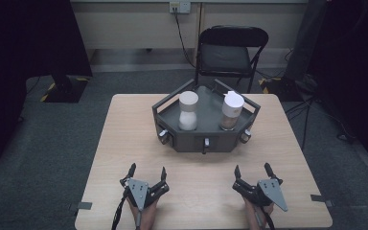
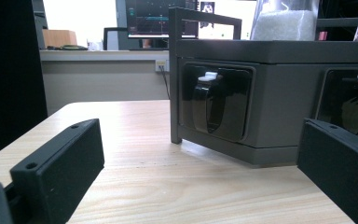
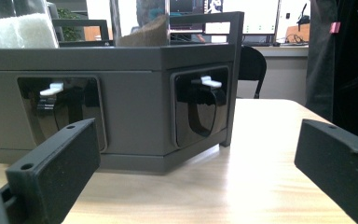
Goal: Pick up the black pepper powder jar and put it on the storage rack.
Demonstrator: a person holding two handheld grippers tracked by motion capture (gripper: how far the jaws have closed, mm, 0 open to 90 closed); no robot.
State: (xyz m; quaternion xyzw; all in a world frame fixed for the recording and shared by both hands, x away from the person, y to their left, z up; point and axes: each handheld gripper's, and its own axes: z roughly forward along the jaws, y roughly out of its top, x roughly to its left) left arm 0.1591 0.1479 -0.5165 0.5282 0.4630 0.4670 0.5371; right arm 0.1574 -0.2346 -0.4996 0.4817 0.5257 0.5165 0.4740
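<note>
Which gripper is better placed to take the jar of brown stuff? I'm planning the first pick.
Right. The brown-filled jar stands on the right side of the grey tray, roughly ahead of the open right gripper; the left gripper faces the white-filled jar.

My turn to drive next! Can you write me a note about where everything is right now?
Left gripper: open, empty, resting on the table at the near edge.
Right gripper: open, empty, also at the near edge.
Grey tray: middle of the table, farther back.
In it: white-filled jar on the left, brown-filled jar on the right, both upright.
Done: nothing handled yet.
Left: probably reaching for the jars.
</note>
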